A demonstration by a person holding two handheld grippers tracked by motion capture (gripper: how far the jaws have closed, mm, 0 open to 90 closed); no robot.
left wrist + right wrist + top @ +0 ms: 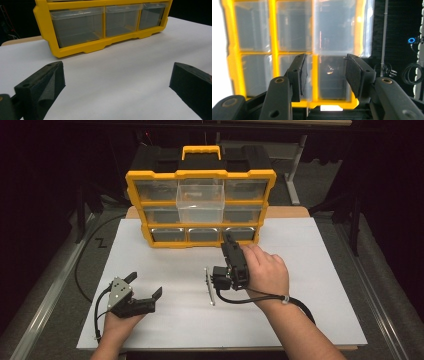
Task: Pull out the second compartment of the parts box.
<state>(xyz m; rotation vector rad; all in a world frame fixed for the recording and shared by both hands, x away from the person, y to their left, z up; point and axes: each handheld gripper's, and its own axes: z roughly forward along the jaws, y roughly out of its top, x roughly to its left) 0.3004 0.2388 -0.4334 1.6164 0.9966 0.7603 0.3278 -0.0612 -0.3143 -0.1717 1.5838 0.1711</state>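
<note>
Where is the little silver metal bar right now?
In the high view the metal bar lies flat on the white sheet, in front of the yellow drawer box, just left of the right gripper.

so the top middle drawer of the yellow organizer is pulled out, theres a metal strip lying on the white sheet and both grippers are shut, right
Not quite: both grippers are open. The left gripper rests with jaws spread in the high view, and the right gripper shows a gap in its own view. The drawer of the organizer is out, and the metal strip lies on the sheet.
</note>
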